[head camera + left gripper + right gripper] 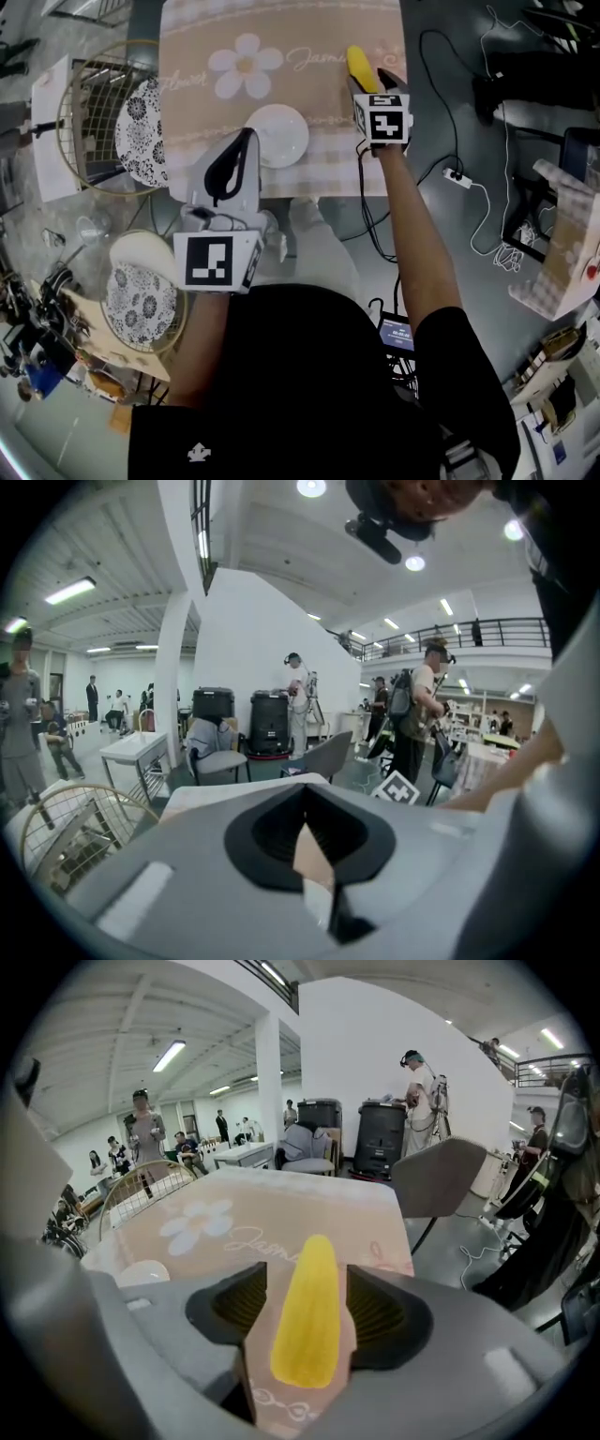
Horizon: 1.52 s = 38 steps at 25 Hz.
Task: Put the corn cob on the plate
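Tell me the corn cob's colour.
Plain yellow; the corn cob shows best in the right gripper view.

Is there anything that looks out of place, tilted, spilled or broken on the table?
Nothing stands out. The yellow corn cob lies flat on the beige flowered tablecloth, between the open right tongs, apart from the round white plate.

Corn cob and plate on the table

The corn cob [359, 64] lies on the table [319, 103] toward its far right, between the right gripper's [370, 82] parted jaws. The plate [278, 136] sits nearer and to the left, by the table's near edge, the left gripper [239, 150] just beside it on its left.
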Each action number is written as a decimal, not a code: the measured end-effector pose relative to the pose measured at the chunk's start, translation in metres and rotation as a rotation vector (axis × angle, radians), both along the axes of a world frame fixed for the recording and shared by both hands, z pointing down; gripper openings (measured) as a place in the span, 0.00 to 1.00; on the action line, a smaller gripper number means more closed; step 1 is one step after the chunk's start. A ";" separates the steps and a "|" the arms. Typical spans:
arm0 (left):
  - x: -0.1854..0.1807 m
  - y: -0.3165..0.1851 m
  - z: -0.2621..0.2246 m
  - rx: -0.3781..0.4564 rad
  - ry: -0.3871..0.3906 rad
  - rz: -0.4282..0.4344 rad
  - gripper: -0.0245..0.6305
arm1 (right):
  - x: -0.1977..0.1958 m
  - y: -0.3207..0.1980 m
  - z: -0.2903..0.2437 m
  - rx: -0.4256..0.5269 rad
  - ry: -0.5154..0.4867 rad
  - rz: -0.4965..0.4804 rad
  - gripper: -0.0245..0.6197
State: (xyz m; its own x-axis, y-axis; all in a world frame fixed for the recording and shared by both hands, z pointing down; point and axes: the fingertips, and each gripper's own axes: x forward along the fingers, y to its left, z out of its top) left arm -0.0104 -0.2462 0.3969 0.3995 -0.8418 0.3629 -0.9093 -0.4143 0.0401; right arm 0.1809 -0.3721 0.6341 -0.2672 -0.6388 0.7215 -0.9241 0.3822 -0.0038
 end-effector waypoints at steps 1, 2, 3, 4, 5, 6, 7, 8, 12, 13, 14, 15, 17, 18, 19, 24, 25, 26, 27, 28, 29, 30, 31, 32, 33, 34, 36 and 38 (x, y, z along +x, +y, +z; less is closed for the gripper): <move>-0.001 0.000 0.000 0.000 -0.003 -0.002 0.05 | 0.000 -0.001 0.008 -0.021 0.010 -0.004 0.45; -0.002 0.000 0.001 -0.002 -0.006 -0.005 0.05 | 0.000 -0.002 0.015 -0.042 0.017 -0.006 0.48; -0.004 -0.001 0.002 -0.004 -0.010 -0.008 0.05 | 0.001 -0.003 0.022 -0.060 0.022 -0.008 0.50; -0.005 -0.001 0.004 -0.007 -0.011 -0.011 0.05 | 0.001 -0.004 0.027 -0.075 0.026 -0.009 0.50; -0.006 -0.001 0.005 -0.010 -0.010 -0.016 0.05 | 0.002 -0.005 0.032 -0.087 0.032 -0.010 0.52; -0.007 -0.001 0.006 -0.013 -0.008 -0.020 0.05 | 0.002 -0.006 0.035 -0.096 0.039 -0.010 0.52; -0.007 -0.001 0.007 -0.015 -0.006 -0.023 0.05 | 0.002 -0.008 0.037 -0.101 0.044 -0.011 0.53; -0.008 -0.001 0.008 -0.015 -0.006 -0.023 0.05 | 0.001 -0.011 0.039 -0.101 0.044 -0.013 0.53; -0.010 0.003 0.011 -0.032 -0.018 -0.025 0.05 | -0.003 -0.016 0.047 -0.111 0.046 -0.012 0.53; -0.011 0.004 0.012 -0.035 -0.017 -0.029 0.05 | -0.002 -0.016 0.050 -0.120 0.049 -0.010 0.53; -0.012 0.004 0.013 -0.037 -0.015 -0.033 0.05 | -0.001 -0.015 0.053 -0.127 0.049 -0.008 0.53; -0.013 0.005 0.013 -0.040 -0.014 -0.036 0.05 | -0.001 -0.015 0.056 -0.133 0.045 -0.004 0.53; -0.016 0.005 0.015 -0.045 -0.016 -0.040 0.05 | 0.003 -0.013 0.060 -0.153 0.042 0.009 0.53; -0.017 0.005 0.015 -0.047 -0.016 -0.042 0.05 | 0.005 -0.011 0.062 -0.160 0.042 0.015 0.53; -0.017 0.005 0.016 -0.048 -0.016 -0.043 0.05 | 0.006 -0.011 0.062 -0.160 0.040 0.016 0.53; -0.012 0.005 0.017 -0.051 -0.012 -0.039 0.05 | 0.006 -0.010 0.061 -0.136 0.031 0.004 0.51; -0.011 0.005 0.018 -0.053 -0.014 -0.039 0.05 | 0.005 -0.010 0.061 -0.136 0.033 0.002 0.47; -0.011 0.005 0.019 -0.055 -0.016 -0.038 0.05 | 0.005 -0.009 0.061 -0.135 0.035 0.003 0.45; -0.010 0.005 0.019 -0.056 -0.017 -0.038 0.05 | 0.004 -0.009 0.061 -0.134 0.036 0.006 0.45; -0.010 0.005 0.019 -0.058 -0.018 -0.038 0.05 | 0.004 -0.009 0.061 -0.135 0.037 0.008 0.45; -0.010 0.005 0.019 -0.058 -0.020 -0.038 0.05 | 0.005 -0.009 0.061 -0.137 0.036 0.009 0.45; -0.011 0.006 0.019 -0.057 -0.020 -0.040 0.05 | 0.005 -0.009 0.061 -0.140 0.035 0.009 0.45; -0.012 0.006 0.018 -0.055 -0.020 -0.044 0.05 | 0.005 -0.009 0.061 -0.143 0.034 0.007 0.45; -0.014 0.005 0.018 -0.053 -0.020 -0.047 0.05 | 0.005 -0.009 0.061 -0.144 0.034 0.006 0.44; -0.016 0.005 0.017 -0.051 -0.021 -0.050 0.05 | 0.005 -0.010 0.060 -0.142 0.033 0.005 0.44; -0.018 0.005 0.017 -0.051 -0.022 -0.055 0.05 | 0.005 -0.011 0.059 -0.140 0.033 0.005 0.44; -0.023 0.006 0.016 -0.053 -0.022 -0.065 0.05 | 0.005 -0.011 0.058 -0.135 0.034 0.006 0.44; -0.028 0.007 0.016 -0.057 -0.022 -0.074 0.05 | 0.006 -0.012 0.056 -0.135 0.029 0.008 0.44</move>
